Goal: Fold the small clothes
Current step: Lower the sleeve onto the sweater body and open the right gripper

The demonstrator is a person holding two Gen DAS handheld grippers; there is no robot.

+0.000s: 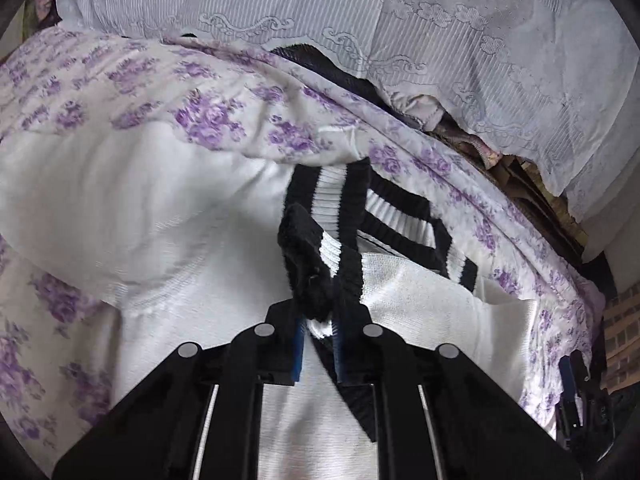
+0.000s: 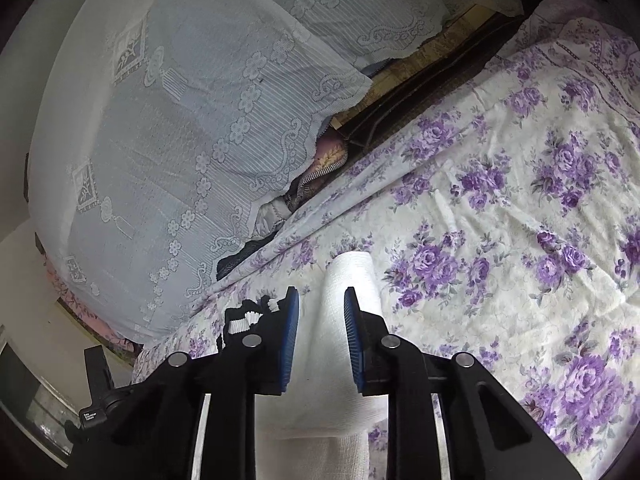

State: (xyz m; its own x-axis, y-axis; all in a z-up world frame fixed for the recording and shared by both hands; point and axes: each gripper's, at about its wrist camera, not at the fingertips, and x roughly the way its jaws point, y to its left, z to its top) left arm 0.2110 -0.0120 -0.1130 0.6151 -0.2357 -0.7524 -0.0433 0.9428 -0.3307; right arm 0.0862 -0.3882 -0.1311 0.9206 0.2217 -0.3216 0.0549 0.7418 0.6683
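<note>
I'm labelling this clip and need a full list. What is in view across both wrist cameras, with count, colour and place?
sweater: one, white knit with black-and-white striped ribbed trim, spread on the bed; a white part runs up between the right tongs' fingers.
bedsheet: one, white with purple flowers, under the sweater.
lace cloth: pale white, draped over a bulky heap beside the bed; whether one piece or more is unclear.
clothes pile: several, pinkish and dark, peeking from under the lace.
left tongs: black with blue pads, shut on the sweater's striped trim.
right tongs: black with blue pads, open, straddling the white part of the sweater.
</note>
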